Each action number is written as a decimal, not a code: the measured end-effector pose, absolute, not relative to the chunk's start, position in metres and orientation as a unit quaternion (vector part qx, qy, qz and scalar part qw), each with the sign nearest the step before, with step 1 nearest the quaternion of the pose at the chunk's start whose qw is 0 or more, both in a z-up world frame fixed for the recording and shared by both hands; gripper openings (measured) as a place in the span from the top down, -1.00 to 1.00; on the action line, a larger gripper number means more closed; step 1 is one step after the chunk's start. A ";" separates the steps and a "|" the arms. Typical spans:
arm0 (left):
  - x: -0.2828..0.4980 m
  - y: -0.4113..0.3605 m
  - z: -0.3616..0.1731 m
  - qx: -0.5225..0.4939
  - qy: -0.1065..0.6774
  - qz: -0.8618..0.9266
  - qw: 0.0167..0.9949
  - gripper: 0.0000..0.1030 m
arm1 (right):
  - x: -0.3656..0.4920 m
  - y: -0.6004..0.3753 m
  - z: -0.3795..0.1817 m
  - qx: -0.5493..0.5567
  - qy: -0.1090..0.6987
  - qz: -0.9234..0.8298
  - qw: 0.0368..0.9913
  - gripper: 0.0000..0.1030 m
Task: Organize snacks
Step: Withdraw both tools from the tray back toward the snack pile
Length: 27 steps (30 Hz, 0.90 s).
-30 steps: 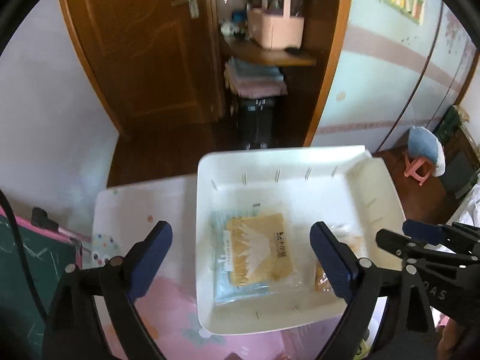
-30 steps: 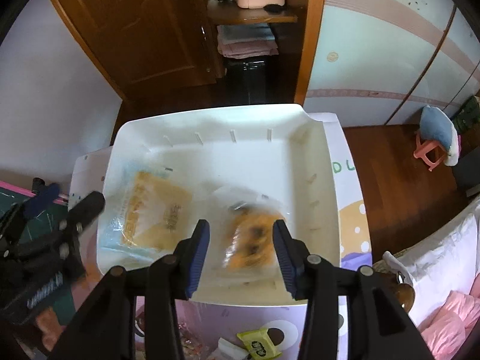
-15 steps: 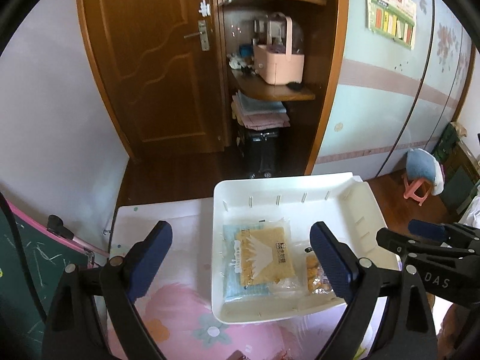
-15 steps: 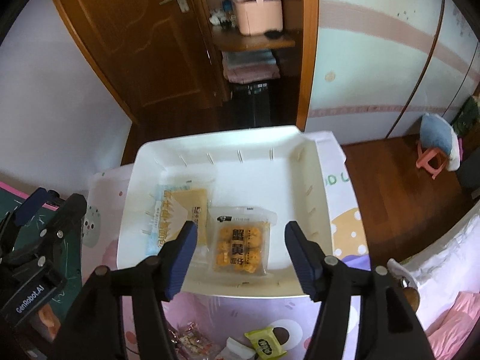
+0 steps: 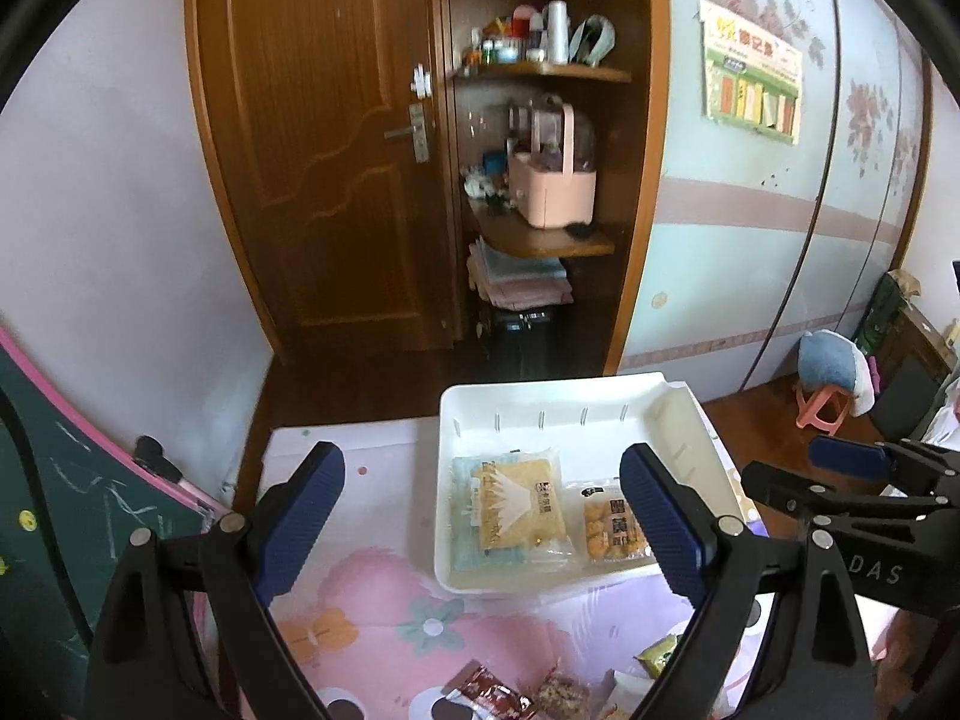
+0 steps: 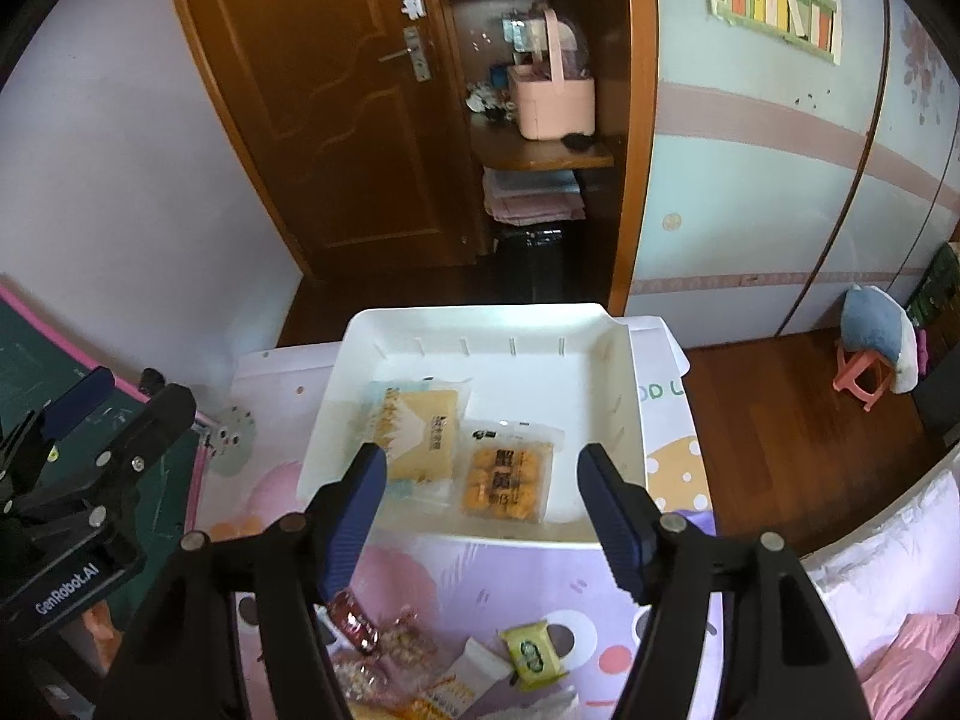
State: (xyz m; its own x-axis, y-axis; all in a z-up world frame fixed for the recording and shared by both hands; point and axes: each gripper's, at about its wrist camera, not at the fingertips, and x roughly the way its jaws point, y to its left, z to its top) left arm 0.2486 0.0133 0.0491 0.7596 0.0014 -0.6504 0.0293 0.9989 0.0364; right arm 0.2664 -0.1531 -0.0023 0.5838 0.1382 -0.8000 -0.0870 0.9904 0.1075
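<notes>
A white tray (image 6: 624,396) is seen at the far end of the desk (image 6: 480,576), which is covered by a pastel cartoon-print cloth. Two sealed snack packets are laid flat inside the tray, side by side and touching at their edges: a pale yellow cracker packet (image 6: 417,435) on the left and a clear packet of orange-brown biscuits (image 6: 507,471) on the right.

The left gripper (image 5: 480,519) is held above the desk near the tray's left side; its jaws are spread wide and nothing is held between them. The right gripper (image 6: 480,507) is held over the tray's near edge, its jaws likewise spread apart and empty, with both packets framed between them.

More loose snacks are scattered on the near part of the desk: a small yellow-green packet (image 6: 531,651), a red wrapper (image 6: 354,624) and a clear bag of pale pieces (image 6: 399,642). Behind the desk a brown wooden door (image 6: 336,120) is visible.
</notes>
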 end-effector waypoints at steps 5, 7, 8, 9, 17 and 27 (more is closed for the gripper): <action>0.209 0.008 0.063 0.021 0.340 -0.017 0.940 -0.80 | 0.235 -0.159 0.009 0.025 0.443 0.075 0.893 -0.29; 0.193 0.007 0.066 0.017 0.336 -0.020 0.941 -0.80 | 0.220 -0.161 0.013 0.022 0.439 0.076 0.895 -0.29; 0.186 0.006 0.068 0.017 0.334 -0.020 0.942 -0.80 | 0.212 -0.163 0.014 0.022 0.437 0.076 0.896 -0.29; 0.178 0.006 0.069 0.016 0.332 -0.022 0.943 -0.80 | 0.207 -0.164 0.015 0.022 0.436 0.076 0.897 -0.29; 0.125 0.014 0.064 -0.028 0.348 -0.045 0.936 -0.80 | 0.154 -0.169 0.016 -0.019 0.418 0.077 0.905 -0.29; 0.078 0.017 0.020 -0.021 0.380 -0.038 0.924 -0.80 | 0.091 -0.169 -0.018 -0.054 0.423 0.142 0.894 -0.29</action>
State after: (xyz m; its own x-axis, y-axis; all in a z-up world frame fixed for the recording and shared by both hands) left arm 0.0781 0.0171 0.0203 0.7079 -0.0853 -0.7011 0.0536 0.9963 -0.0671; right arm 0.0911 -0.1694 -0.0179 0.6028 0.2076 -0.7704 -0.2984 0.9541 0.0237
